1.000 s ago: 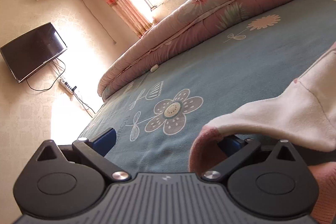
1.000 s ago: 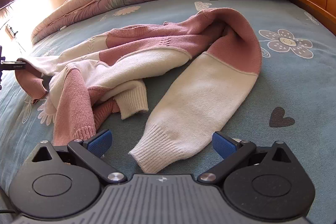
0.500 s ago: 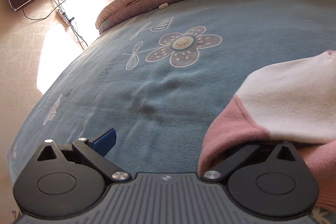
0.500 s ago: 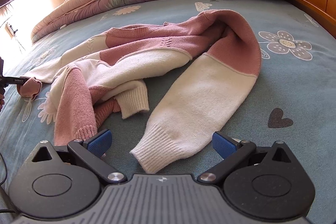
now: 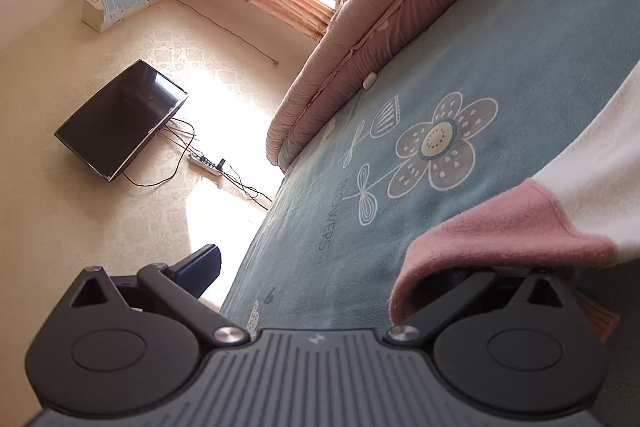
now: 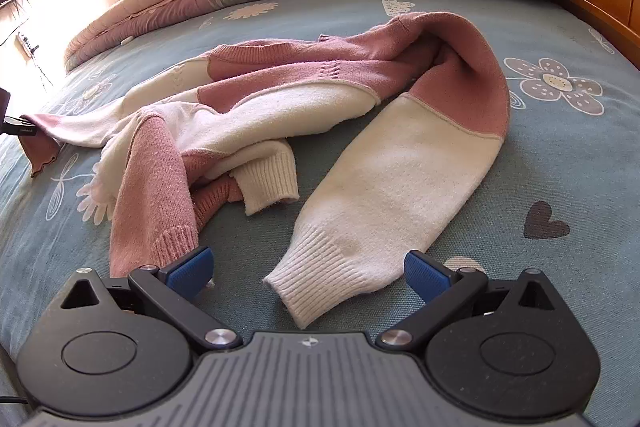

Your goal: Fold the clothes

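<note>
Right wrist only: sweater (image 6: 304, 115) cuffs.

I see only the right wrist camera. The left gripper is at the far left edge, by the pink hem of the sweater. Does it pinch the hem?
Observer: No. In the left wrist view the left gripper is wide open; the pink hem only drapes over one finger.
Operator: Which finger is covered?
Observer: The one on the right side of that view. The blue pad of the other finger is bare, with no cloth on it.
</note>
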A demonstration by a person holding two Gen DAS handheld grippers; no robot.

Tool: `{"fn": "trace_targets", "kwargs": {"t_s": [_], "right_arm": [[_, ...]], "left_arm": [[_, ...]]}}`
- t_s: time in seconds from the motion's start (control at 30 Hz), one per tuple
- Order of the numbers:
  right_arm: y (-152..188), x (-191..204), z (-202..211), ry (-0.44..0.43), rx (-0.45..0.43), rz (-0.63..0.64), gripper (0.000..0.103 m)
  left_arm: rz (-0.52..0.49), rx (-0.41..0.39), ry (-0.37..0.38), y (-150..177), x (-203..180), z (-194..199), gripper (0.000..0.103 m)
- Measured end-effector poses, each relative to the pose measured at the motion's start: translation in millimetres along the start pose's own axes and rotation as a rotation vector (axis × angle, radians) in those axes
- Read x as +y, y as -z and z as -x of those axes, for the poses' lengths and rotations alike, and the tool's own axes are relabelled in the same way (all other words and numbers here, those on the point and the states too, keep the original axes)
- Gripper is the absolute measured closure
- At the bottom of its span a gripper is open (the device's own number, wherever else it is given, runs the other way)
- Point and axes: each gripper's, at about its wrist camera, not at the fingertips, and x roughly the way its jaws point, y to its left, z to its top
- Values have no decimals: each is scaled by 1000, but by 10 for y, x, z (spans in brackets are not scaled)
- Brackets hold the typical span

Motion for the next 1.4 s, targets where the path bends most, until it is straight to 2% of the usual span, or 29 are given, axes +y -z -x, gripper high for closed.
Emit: {"fn": "trace_targets", "kwargs": {"t_s": [0.1,0.27,0.3,0.43,0.53,0.6,0.73,0.9,1.0,1.13,1.2,1.3,1.4], "right_arm": [[-6,-36,10,14,-2,-4,0],[17,-87,-51,-9,15,-67,0],[23,-62,-57,-13,16,-62,0],[23,42,-61,-20,23,-15,0],[9,75,-41,-18,18,3,0],[0,77,-37,-17,19,1,0],[-10,98,-47,-16,24,-4,0],[-27,197,-67,-19,29,21,0],[-42,270,-90,-15,39,44,0],[-61,370,-122,-8,52,77,0],[-77,416,-130,6,56,95,0],[-100,479,-156,33,65,112,0],[-116,540,-211,45,78,120,0]], "left_arm": [[17,-15,-15,-13,196,-37,0],[-51,-136,-109,-114,240,102,0],[-58,-122,-65,-114,227,93,1],[38,74,270,38,239,-137,1],[142,154,436,261,322,-269,2],[228,194,528,369,430,-328,1],[504,239,713,507,764,-436,3],[1096,336,1021,917,1017,-733,3],[1309,403,1120,1194,811,-898,3],[1467,435,1139,1398,514,-1130,3],[1564,412,1144,1452,417,-1268,3],[1685,330,1124,1475,367,-1417,2],[1777,209,1044,1510,471,-1442,3]]}}
